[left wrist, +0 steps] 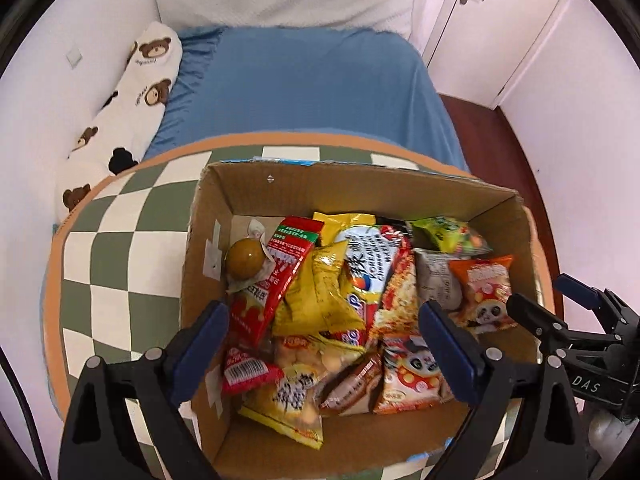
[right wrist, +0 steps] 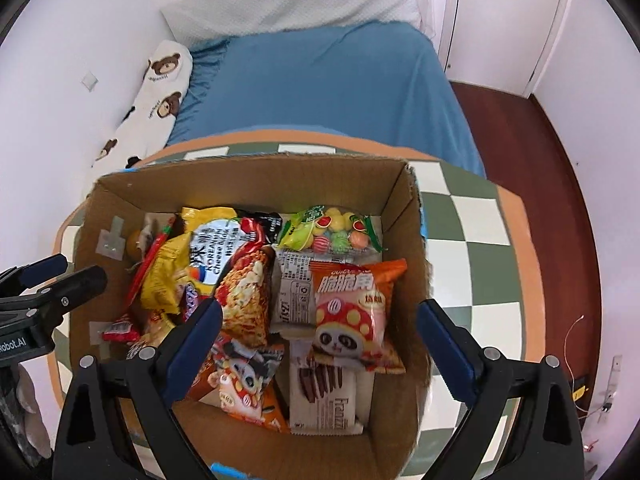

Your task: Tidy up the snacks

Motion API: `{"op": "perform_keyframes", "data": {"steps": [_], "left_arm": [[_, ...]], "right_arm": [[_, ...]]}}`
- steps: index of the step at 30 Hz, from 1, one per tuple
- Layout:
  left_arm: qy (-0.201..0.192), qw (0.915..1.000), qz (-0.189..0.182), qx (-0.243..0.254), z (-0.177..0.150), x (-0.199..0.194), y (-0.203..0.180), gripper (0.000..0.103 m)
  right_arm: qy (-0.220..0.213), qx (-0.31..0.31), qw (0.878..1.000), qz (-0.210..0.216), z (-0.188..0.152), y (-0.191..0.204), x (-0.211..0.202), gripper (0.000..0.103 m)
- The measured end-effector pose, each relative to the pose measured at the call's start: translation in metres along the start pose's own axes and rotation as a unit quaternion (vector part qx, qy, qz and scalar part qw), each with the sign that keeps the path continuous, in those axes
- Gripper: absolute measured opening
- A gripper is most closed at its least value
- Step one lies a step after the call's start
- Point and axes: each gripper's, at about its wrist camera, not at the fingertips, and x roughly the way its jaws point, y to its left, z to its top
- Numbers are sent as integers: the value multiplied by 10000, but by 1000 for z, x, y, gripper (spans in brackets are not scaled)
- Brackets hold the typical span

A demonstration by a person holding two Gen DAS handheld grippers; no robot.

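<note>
An open cardboard box (left wrist: 352, 188) (right wrist: 256, 184) stands on a green-and-white checkered table and holds several snack packets. In the left wrist view I see a brown ball-shaped snack (left wrist: 245, 259), a red packet (left wrist: 276, 280), yellow bags (left wrist: 320, 296) and an orange panda bag (left wrist: 486, 296). In the right wrist view the orange panda bag (right wrist: 352, 312), a green candy bag (right wrist: 332, 234) and a white biscuit packet (right wrist: 326, 396) show. My left gripper (left wrist: 324, 324) is open and empty above the box. My right gripper (right wrist: 320, 322) is open and empty above the box's right half.
The checkered table (left wrist: 120, 232) (right wrist: 472, 240) stands against a bed with a blue sheet (left wrist: 304, 80) (right wrist: 332, 84). A bear-print pillow (left wrist: 136, 92) lies along the left wall. White doors (left wrist: 500, 20) and a red-brown floor (right wrist: 560, 184) are to the right.
</note>
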Motion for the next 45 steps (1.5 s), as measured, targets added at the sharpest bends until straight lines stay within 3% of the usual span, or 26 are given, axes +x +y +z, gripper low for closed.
{"op": "perform_keyframes", "data": {"steps": [8,17,28,36,45], "left_arm": [[-532,9985,-85,44,-46,-58,-11,97],[-1126,9936,-49,10,-115,-133,-18,97],[-1686,9851,346,-21,-185,-205,-22,97],[-1884,9808,495,-25,-215,-238,-23,97],[-2041,9773,526,192,-234,-255,-37,97]], "right_arm": [[-674,-97,9977,-71,-41,12,-73,101],[-1286,-179,9915,-108,-113,23,-162,102],[-1960,-210,9800,-270,-196,32,-255,103],[-2261,-188,9732,-363,-225,36,-301,103],[-2378,-168,9705,-351,-233,40,-319,103]]}}
